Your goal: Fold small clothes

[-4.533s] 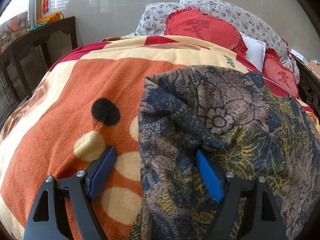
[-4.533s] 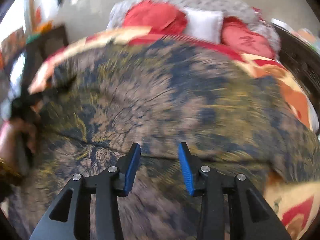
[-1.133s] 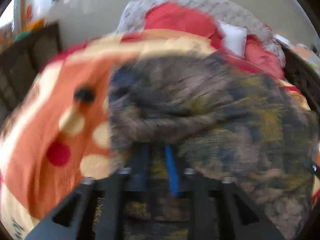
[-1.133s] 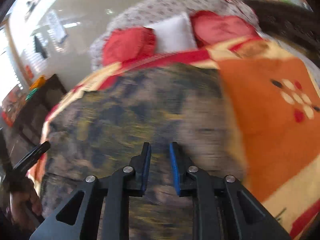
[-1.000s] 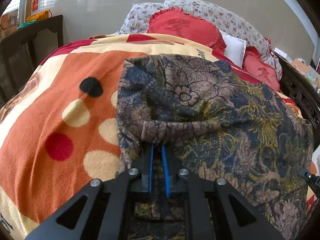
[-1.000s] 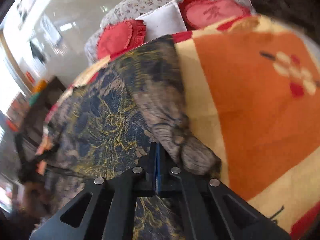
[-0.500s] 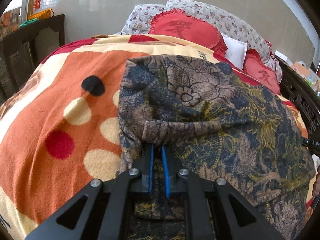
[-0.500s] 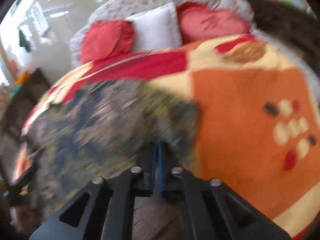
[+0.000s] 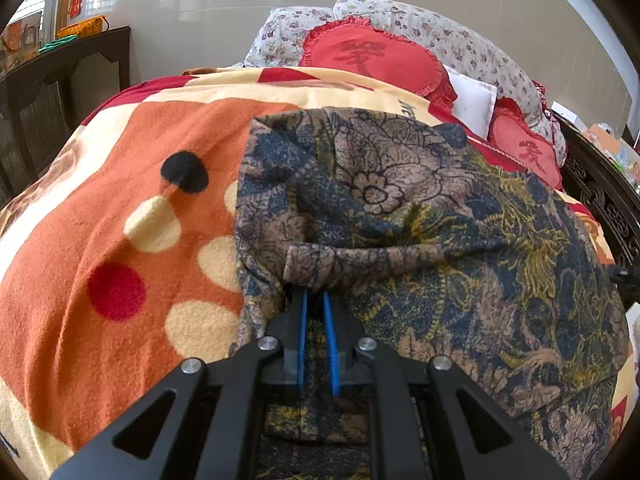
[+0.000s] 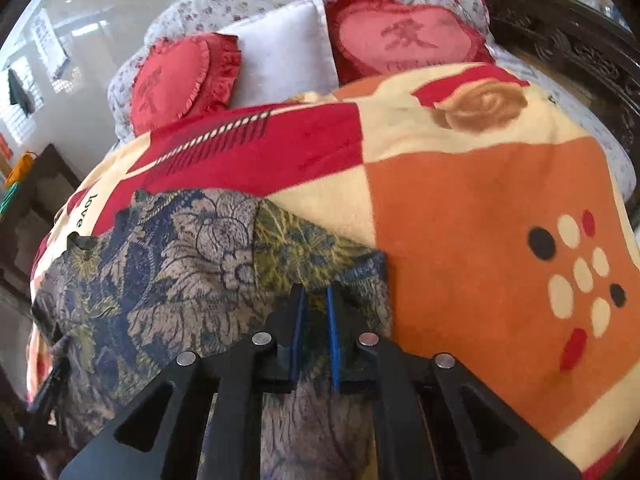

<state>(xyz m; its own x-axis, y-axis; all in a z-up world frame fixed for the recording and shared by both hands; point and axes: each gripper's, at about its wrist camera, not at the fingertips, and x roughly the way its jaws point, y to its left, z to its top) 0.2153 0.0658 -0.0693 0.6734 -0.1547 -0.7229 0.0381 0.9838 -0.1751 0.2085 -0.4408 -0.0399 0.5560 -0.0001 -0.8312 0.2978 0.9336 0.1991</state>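
A dark floral garment [image 9: 440, 220] in blue, brown and yellow lies spread on the bed. My left gripper [image 9: 314, 300] is shut on a bunched fold at its near left edge, and the fold rises just past the blue pads. In the right wrist view the garment [image 10: 180, 280] ends in a folded corner right before my right gripper [image 10: 316, 300]. Its jaws are opening. A narrow gap shows between the pads, with the cloth lying loose in it.
An orange, cream and red dotted blanket [image 9: 100, 240] [image 10: 480, 240] covers the bed. Red heart cushions [image 9: 372, 56] [image 10: 176, 76] and a white pillow [image 10: 288, 48] lie at the head. A dark carved bed frame [image 10: 560, 40] runs along the right, and dark wooden furniture [image 9: 60, 92] stands on the left.
My right gripper, shut on a lifted edge a second ago, has swung across and laid the cloth down, and its pads have parted. The left gripper keeps its grip in place.
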